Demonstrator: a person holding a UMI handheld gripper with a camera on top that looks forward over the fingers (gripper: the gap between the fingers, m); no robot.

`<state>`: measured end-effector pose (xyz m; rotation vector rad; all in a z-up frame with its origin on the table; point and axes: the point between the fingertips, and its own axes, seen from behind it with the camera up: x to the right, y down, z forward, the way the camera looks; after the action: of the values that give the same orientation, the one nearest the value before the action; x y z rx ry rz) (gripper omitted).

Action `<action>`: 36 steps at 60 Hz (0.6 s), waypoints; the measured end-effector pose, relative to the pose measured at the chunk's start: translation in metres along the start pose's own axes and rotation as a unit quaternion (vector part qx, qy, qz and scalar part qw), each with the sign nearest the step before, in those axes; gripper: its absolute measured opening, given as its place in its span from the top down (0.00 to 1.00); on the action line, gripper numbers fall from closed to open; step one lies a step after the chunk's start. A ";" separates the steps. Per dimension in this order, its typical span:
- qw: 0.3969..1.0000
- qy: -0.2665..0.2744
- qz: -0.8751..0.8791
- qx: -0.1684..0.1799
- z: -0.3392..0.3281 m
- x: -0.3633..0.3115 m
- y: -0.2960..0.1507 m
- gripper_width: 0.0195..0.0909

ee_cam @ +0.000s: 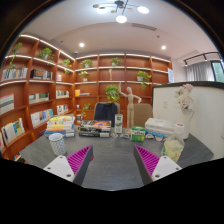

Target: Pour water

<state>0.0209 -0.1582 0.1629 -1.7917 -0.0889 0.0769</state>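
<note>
Hovering above the grey desk (110,160) at the bottom of the frame, the gripper (113,160) is open and empty, its pads well apart, so the task seems at the approach step. The next move calls for reaching toward a vessel, perhaps the white cup (57,143) at lower left, upright with its long axis vertical. Beyond, bookshelves (35,85) fill the left wall.
</note>
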 end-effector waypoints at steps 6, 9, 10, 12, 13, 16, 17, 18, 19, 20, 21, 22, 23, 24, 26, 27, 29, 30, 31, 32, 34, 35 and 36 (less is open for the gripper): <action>1.000 0.000 -0.010 0.001 -0.003 0.013 0.019 0.10; 1.000 0.008 -0.008 0.000 -0.006 0.019 0.019 0.10; 1.000 0.010 -0.007 0.001 -0.007 0.028 0.030 0.10; 1.000 0.013 -0.003 0.002 -0.009 0.038 0.038 0.10; 1.000 0.014 0.000 0.003 -0.010 0.042 0.041 0.10; 1.000 0.022 0.009 0.002 -0.014 0.058 0.052 0.11; 1.000 0.026 0.013 0.001 -0.016 0.065 0.056 0.11; 0.999 0.031 0.015 -0.001 -0.018 0.071 0.060 0.11; 0.999 0.035 0.018 -0.002 -0.019 0.078 0.064 0.11; 0.999 0.038 0.020 -0.002 -0.021 0.084 0.067 0.11; 0.999 0.041 0.022 -0.001 -0.022 0.089 0.069 0.11; 0.999 0.043 0.024 0.001 -0.024 0.095 0.071 0.11; 0.999 0.047 0.028 0.003 -0.025 0.101 0.073 0.10; 0.998 0.051 0.032 0.005 -0.026 0.108 0.075 0.10; 0.997 0.058 0.041 0.007 -0.028 0.120 0.078 0.10; 0.997 0.061 0.044 0.008 -0.028 0.125 0.079 0.10; 0.997 0.066 0.049 0.009 -0.027 0.136 0.081 0.11; 0.996 0.069 0.050 0.009 -0.025 0.141 0.082 0.11; 0.996 0.072 0.050 0.009 -0.023 0.146 0.082 0.12; 0.996 0.075 0.050 0.011 -0.021 0.151 0.082 0.11; 0.996 0.080 0.046 0.017 -0.016 0.160 0.079 0.11; 0.995 0.083 0.044 0.021 -0.014 0.164 0.077 0.11; 0.995 0.086 0.040 0.024 -0.011 0.168 0.075 0.11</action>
<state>0.1907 -0.1686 0.0917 -1.7464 0.1078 -0.0172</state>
